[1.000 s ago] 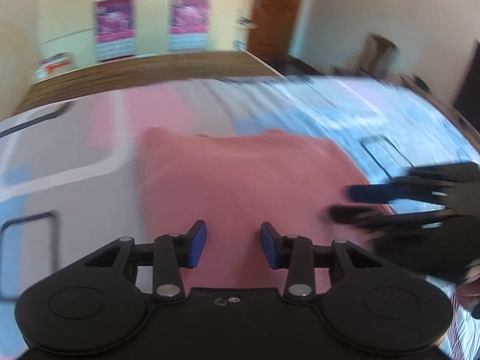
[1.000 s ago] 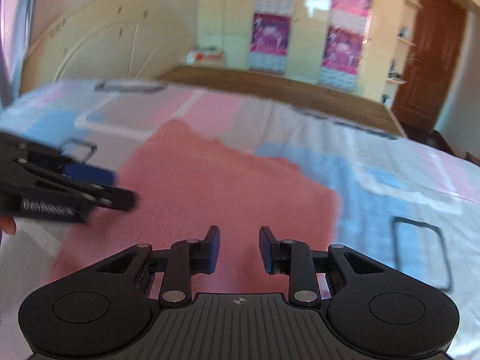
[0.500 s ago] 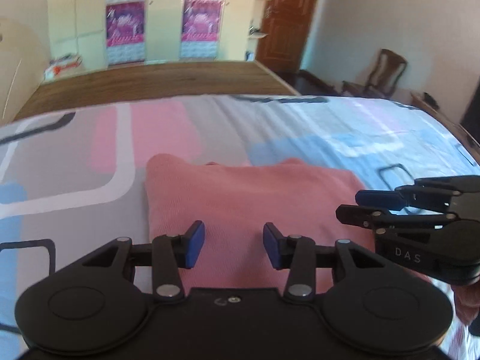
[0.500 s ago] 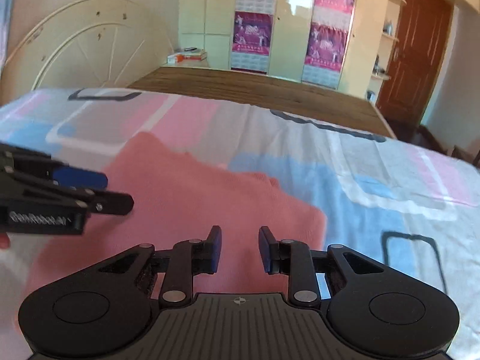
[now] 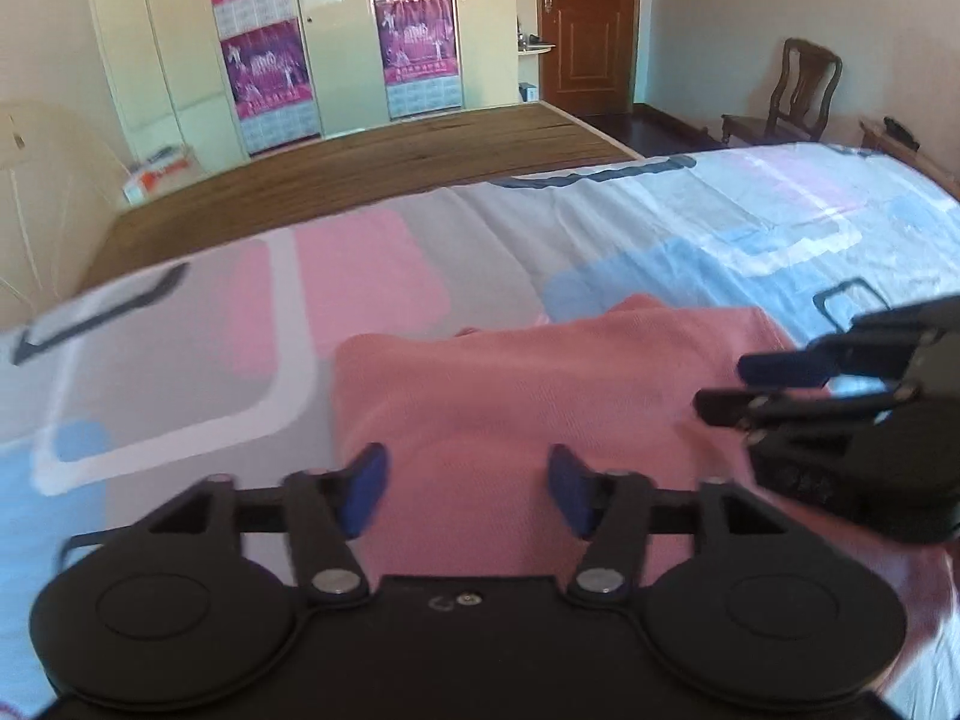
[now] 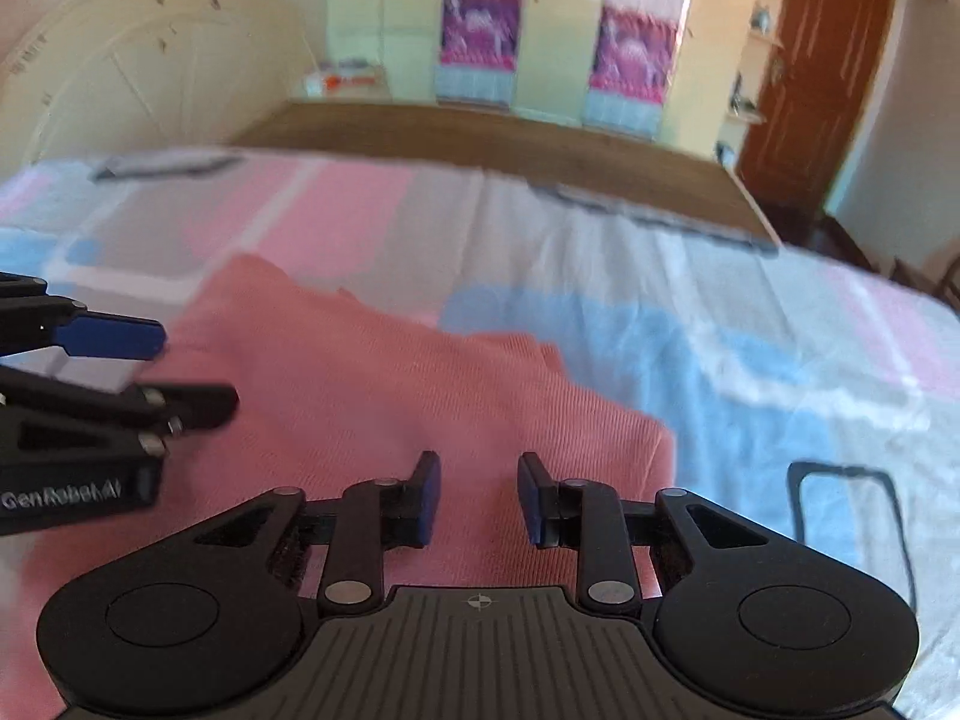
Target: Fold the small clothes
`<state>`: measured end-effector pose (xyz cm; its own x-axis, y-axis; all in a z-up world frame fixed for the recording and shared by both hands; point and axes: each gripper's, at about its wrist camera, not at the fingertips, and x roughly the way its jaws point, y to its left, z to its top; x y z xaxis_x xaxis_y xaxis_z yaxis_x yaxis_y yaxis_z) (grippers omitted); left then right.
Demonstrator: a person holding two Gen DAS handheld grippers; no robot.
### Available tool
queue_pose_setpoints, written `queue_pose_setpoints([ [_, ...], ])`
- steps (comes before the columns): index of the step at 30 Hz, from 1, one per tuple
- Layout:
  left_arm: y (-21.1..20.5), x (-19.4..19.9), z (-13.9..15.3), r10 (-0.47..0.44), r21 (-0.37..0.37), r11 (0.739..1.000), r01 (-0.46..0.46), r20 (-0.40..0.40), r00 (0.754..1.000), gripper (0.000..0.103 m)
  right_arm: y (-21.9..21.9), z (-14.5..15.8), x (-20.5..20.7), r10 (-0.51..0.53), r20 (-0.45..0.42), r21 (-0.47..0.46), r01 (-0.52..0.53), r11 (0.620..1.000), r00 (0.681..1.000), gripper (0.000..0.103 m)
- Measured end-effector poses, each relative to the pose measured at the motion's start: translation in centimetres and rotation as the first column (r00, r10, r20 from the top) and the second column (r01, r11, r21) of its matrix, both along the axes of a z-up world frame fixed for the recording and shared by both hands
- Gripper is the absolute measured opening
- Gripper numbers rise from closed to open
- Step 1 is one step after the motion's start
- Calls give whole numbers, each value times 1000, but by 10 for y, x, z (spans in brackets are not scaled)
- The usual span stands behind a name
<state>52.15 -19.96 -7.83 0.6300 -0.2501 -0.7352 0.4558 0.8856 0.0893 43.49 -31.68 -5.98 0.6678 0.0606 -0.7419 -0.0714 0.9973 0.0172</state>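
Your left gripper [image 5: 468, 489] hangs over the near part of a pink garment [image 5: 540, 396], its blue-padded fingers [image 5: 363, 489] spread wide with nothing between them. Your right gripper [image 6: 478, 498] is also parted and empty, above the same cloth, its pads showing a narrower gap.

The one readable marking is white lettering on the side of the left gripper as the right wrist camera sees it, low at that picture's left edge; it looks like "GenRobot.AI", though blur smears the middle letters.

The garment lies flat on a bedsheet [image 5: 180, 360] patterned with pink, blue and grey blocks outlined in white and dark lines. Its left edge runs straight and its far edge shows a small bump at the centre. In the right wrist view its right corner [image 6: 654, 438] ends on a blue patch of the sheet.

Beyond the bed a bare wooden board [image 5: 372, 162] stretches towards pale wardrobe doors hung with two purple-and-pink calendars [image 5: 264, 66]. A brown door [image 5: 585, 18] stands to the right, a wooden chair [image 5: 792, 96] against the far wall, and a small white-and-orange box [image 5: 159, 171] rests on the board's left end. A cream arched headboard [image 6: 150, 72] fills the left of the right wrist view.
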Motion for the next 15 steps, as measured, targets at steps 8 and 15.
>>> queue_pose_setpoints([
  [8,8,-12,-21,31,4,1000,-31,-54,998,66,5,-15,-29,18,-96,-24,-20,1000,995,28],
  [15,20,-19,-4,46,-15,999,-47,-46,998,73,2,-1,-47,8,-24,-16,-8,1000,1000,28],
])
